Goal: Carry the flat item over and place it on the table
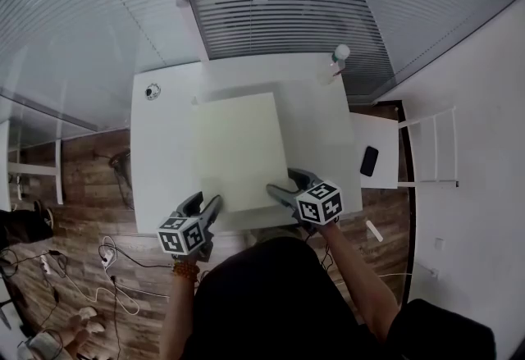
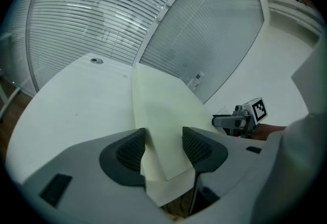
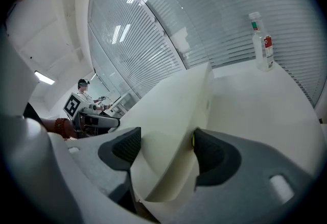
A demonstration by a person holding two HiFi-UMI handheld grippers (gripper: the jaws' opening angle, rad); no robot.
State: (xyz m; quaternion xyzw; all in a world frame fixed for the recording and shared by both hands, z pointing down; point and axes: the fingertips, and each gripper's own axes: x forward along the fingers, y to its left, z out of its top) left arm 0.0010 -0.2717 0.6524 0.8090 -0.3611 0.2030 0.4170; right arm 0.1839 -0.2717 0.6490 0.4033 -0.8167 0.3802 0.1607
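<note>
The flat item is a pale cream board [image 1: 238, 149] lying over the middle of the white table [image 1: 160, 153]. My left gripper [image 1: 211, 209] holds its near left corner and my right gripper [image 1: 281, 193] its near right corner. In the left gripper view the board [image 2: 163, 105] runs between the pads of the left gripper [image 2: 163, 149], which is shut on it. In the right gripper view the board [image 3: 173, 100] bends slightly between the pads of the right gripper [image 3: 166, 149], also shut on it.
A clear bottle [image 1: 340, 59] stands at the table's far right corner, and a small round object [image 1: 152, 91] lies at the far left. A dark phone [image 1: 369, 161] rests on a lower white surface to the right. Glass walls with blinds stand behind the table.
</note>
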